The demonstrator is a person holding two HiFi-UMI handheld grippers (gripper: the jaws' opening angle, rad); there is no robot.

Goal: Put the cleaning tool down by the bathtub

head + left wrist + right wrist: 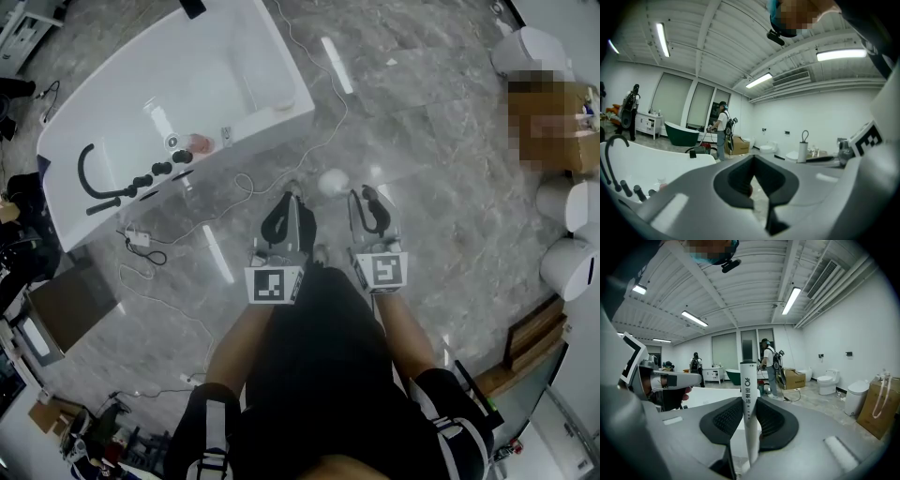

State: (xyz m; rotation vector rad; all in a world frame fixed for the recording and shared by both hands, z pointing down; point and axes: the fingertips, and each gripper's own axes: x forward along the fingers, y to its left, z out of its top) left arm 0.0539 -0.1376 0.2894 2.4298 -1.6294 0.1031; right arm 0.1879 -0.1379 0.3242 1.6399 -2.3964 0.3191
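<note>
The white bathtub [272, 117] lies at the upper left of the head view, with a black faucet [89, 173] on its near rim. Both grippers are held side by side over the grey floor, to the right of the tub. My right gripper [372, 208] [749, 420] is shut on the cleaning tool's white printed handle [749, 399], which stands upright between the pads. My left gripper [286, 217] [757, 185] looks shut, its fingertips meeting with only a thin slit and nothing held. The tub [642, 164] [708, 397] shows low in both gripper views. The tool's ends are hidden.
White cables [239, 187] trail over the floor between the tub and me. Toilets [567, 267] and a cardboard box [586, 155] line the right side. A person [768, 366] with a backpack stands further off, near a dark green tub [682, 133].
</note>
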